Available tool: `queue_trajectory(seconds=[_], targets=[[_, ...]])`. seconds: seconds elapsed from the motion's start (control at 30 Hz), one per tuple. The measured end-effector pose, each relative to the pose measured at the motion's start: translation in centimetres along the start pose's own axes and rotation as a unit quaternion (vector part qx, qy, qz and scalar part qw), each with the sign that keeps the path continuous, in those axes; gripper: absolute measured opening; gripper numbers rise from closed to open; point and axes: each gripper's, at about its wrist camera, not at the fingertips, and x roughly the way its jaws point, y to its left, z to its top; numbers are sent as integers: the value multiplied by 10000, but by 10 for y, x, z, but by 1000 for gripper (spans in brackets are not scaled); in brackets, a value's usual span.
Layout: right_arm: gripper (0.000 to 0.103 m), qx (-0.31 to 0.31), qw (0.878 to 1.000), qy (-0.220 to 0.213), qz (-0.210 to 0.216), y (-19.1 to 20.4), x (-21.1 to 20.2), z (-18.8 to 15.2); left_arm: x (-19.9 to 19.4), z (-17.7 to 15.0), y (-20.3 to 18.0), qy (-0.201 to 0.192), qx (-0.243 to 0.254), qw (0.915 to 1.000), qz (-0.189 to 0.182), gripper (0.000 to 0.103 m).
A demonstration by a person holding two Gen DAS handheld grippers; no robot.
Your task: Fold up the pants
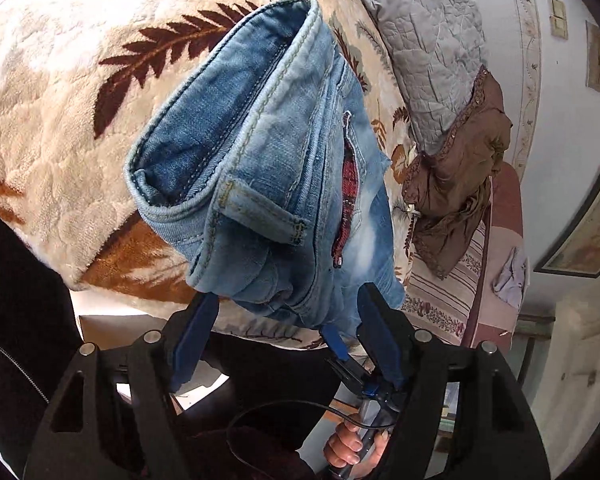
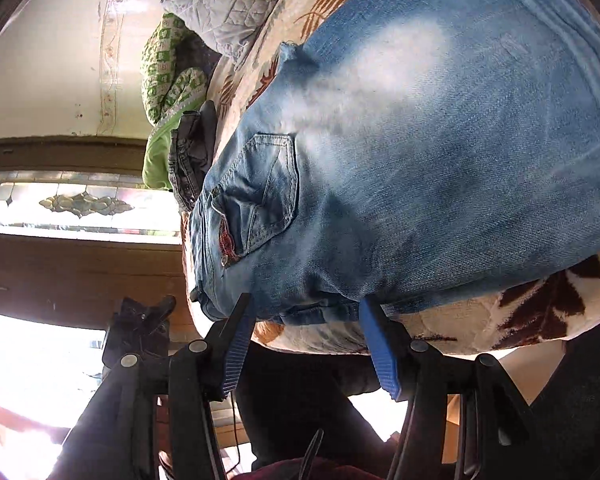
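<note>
1. The jeans (image 1: 268,168) lie along the bed's near edge on the leaf-print blanket (image 1: 60,80) — waistband end bunched up.
2. Left gripper (image 1: 288,304) fingers spread apart around the near denim edge, apparently to pinch it.
3. Right gripper (image 2: 306,312) likewise wide apart — gripping nothing.

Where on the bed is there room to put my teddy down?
Bare blanket lies left of the jeans. It is crowded by the grey pillow and brown cloth.
</note>
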Motion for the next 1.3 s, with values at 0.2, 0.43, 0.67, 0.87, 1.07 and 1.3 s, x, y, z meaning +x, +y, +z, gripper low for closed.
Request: queue_trajectory(seconds=[0.2, 0.43, 0.67, 0.87, 1.07, 1.3], targets=[[61, 329, 9983, 340, 352, 1, 27, -2, 2, 18, -10, -48, 269, 9991, 336, 20], [7, 1, 9984, 2, 569, 28, 33, 8, -40, 17, -46, -658, 1223, 9892, 475, 18], [11, 321, 9973, 641, 178, -7, 65, -7, 6, 20, 38, 110, 321, 9950, 936, 19], [33, -62, 9994, 332, 107, -1, 5, -2, -37, 8, 20, -195, 1244, 9910, 455, 42], [48, 330, 9701, -2244, -862, -60, -181, 30, -59, 12, -12, -725, 1694, 9809, 625, 65], [49, 1614, 9125, -3420, -1560, -161, -268, 29, 4, 13, -25, -457, 1770, 9705, 1569, 65]])
